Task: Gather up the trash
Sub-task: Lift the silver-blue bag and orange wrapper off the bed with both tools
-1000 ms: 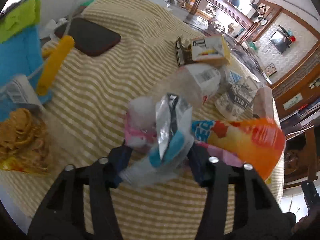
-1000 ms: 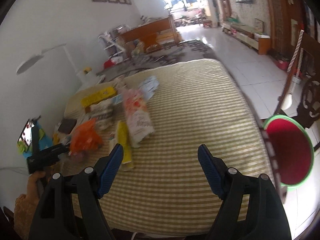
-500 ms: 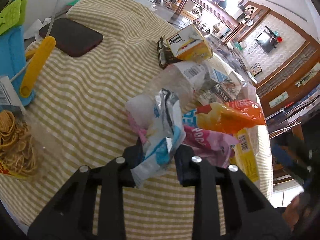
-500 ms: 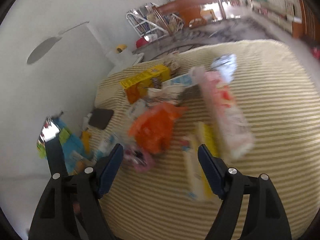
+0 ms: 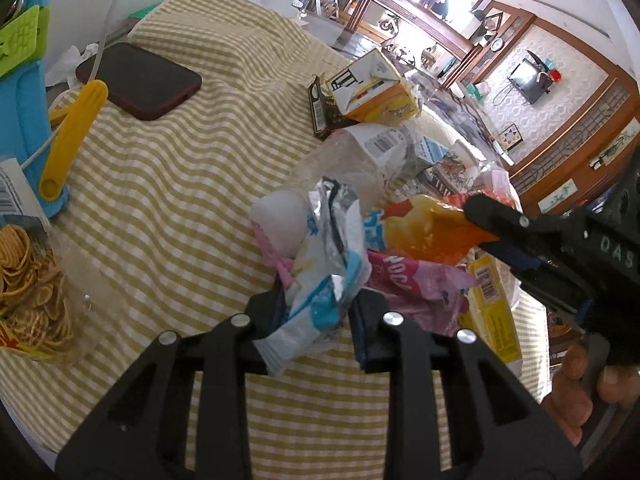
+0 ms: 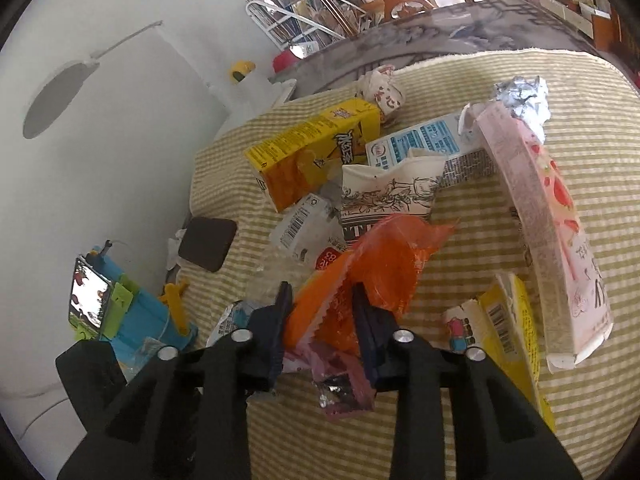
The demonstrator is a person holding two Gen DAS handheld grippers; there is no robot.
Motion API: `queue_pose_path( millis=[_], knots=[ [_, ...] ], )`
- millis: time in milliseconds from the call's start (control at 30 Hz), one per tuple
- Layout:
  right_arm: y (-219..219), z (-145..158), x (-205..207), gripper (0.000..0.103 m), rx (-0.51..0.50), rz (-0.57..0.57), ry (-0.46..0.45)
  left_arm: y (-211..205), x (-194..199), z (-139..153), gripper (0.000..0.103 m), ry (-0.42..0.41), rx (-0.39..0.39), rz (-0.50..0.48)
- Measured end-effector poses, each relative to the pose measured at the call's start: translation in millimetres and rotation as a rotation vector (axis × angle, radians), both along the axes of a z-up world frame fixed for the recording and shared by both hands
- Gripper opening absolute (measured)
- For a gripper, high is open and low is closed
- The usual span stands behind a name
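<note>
My left gripper [image 5: 316,312] is clamped on a crumpled blue-and-white wrapper [image 5: 320,280] at the near edge of the trash pile on the striped cloth [image 5: 180,184]. My right gripper [image 6: 320,320] is clamped on the orange wrapper [image 6: 376,264] beside it. A pink wrapper [image 6: 340,380] lies beneath. Behind lie a yellow carton [image 6: 312,156] and a long pink carton [image 6: 544,220], on their sides; contents not visible.

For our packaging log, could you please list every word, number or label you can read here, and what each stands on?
"OAS": on the black body of the right tool.
"POC": on the pink wrapper; the rest is crumpled away.
"83": on a red label on the clear bag.
Yellow carton: large Chinese characters, too stylised to read.
Blue-and-white carton: fine print, too small to read.
</note>
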State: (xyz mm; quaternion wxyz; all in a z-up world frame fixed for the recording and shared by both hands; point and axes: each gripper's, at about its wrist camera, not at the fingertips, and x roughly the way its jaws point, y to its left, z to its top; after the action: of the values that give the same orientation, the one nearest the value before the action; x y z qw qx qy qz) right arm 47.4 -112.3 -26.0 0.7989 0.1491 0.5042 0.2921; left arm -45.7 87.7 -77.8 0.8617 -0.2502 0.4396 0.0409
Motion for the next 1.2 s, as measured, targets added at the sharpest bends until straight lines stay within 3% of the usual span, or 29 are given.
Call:
queue_pose_path(
  millis=[233,500,1200],
  knots=[
    [-13,32,-22,0.022,-0.005,0.016,-0.152,-1,-4,6,0.027,-0.031,0.005,0.006],
    [-32,51,-39,0.022,-0.02,0.014,-0.252,-10,-6,14,0.027,-0.079,0.019,-0.039],
    [-60,52,-51,0.022,0.001,-0.006,-0.276,-19,-8,24,0.027,-0.156,0.036,-0.063]
  ],
)
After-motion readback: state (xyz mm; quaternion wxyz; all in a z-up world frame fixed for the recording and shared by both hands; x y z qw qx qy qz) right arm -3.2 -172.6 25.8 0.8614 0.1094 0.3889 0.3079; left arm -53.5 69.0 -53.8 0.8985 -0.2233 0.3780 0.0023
